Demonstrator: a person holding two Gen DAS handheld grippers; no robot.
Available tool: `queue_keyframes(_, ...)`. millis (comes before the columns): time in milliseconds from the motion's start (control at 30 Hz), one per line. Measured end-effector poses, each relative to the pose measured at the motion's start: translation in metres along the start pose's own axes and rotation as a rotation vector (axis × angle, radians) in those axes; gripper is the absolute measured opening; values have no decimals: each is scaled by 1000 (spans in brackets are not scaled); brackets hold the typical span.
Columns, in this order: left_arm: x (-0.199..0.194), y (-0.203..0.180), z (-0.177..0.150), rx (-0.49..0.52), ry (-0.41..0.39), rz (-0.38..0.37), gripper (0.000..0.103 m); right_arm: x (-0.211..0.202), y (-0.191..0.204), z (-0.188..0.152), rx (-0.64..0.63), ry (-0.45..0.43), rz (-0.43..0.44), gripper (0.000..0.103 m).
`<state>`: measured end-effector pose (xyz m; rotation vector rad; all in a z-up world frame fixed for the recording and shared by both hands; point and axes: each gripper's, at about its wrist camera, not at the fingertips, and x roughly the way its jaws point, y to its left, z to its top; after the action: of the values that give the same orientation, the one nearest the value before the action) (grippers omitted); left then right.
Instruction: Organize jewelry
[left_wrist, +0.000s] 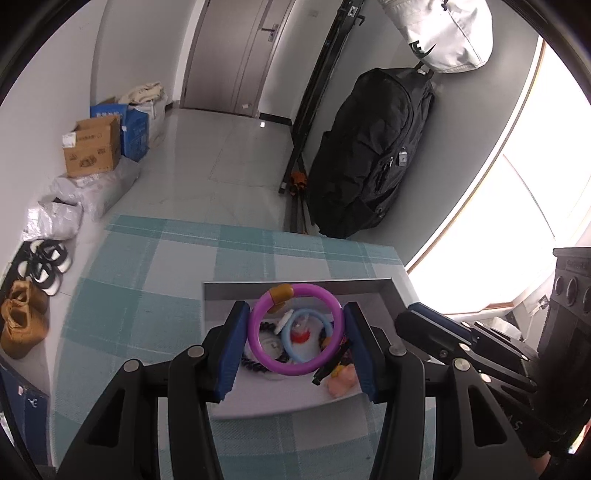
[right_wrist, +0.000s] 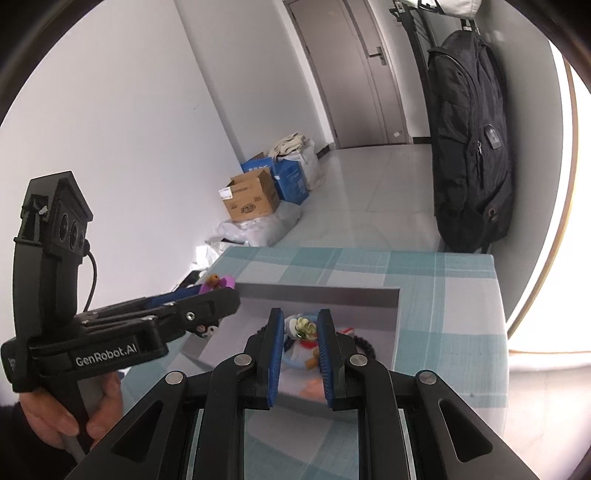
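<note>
A table under a teal-and-white checked cloth (left_wrist: 147, 295) fills the near part of the room, and on it sits a shallow grey tray (left_wrist: 295, 288) with low walls, holding a small heap of jewelry and trinkets. Behind the table a big black backpack (left_wrist: 369, 147) hangs against the wall, and a cardboard box (left_wrist: 92, 147) stands on the floor by the far wall (with blue cartons just beside it). The left gripper (left_wrist: 295, 332) hovers over the tray with its blue pads pressed on either side of a purple bangle (left_wrist: 258, 325), which carries an amber bead on its top edge; the ring stands upright between the fingers, lifted clear above the pile. Under it in the tray lie a light blue ring (left_wrist: 291, 350), a dark beaded bracelet (left_wrist: 255, 363) and a pink piece (left_wrist: 343, 382) near the front wall. The right gripper (right_wrist: 301, 328), its jaws narrow, pinches a small pale green flower-shaped ornament (right_wrist: 304, 326) above the tray's middle. A hand (right_wrist: 70, 410) grips the left tool's handle.
</note>
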<state>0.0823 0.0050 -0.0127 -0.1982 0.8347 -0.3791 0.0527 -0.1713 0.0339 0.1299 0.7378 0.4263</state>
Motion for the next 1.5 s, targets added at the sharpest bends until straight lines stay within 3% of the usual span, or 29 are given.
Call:
queue_keyframes(167, 8, -3, 1, 15, 26, 25, 47, 8, -7, 3, 15, 10, -4, 17)
queue_keyframes(533, 20, -6, 2, 8, 78, 3, 47, 16, -27, 4, 104, 46, 10, 17)
queue_keyframes(833, 20, -4, 5, -18, 73, -3, 48, 10, -28, 4, 115, 14, 2, 20)
queue_keyframes(867, 21, -3, 5, -23, 84, -2, 48, 9, -28, 4, 117, 11, -8, 31)
queue_keyframes(900, 22, -3, 5, -29, 95, 2, 50, 9, -29, 5, 124, 11, -22, 64)
queue_keyframes(933, 23, -3, 5, -33, 106, 8, 53, 8, -31, 5, 138, 1, -28, 80)
queue_keyframes(967, 23, -2, 5, -35, 108, 14, 55, 3, -34, 5, 154, -24, -22, 89)
queue_keyframes(1033, 23, -3, 4, -27, 102, 18, 70, -5, -37, 7, 170, -61, -5, 89)
queue_keyframes(1167, 17, -5, 4, -13, 72, 11, 71, -11, -41, 9, 178, -83, -32, 98)
queue_keyframes(1333, 16, -6, 3, -5, 65, 26, 71, -14, -43, 7, 181, -83, -53, 99)
queue_keyframes(1500, 2, -11, 2, 30, -4, 96, 71, -22, -37, 4, 159, -96, -62, 103)
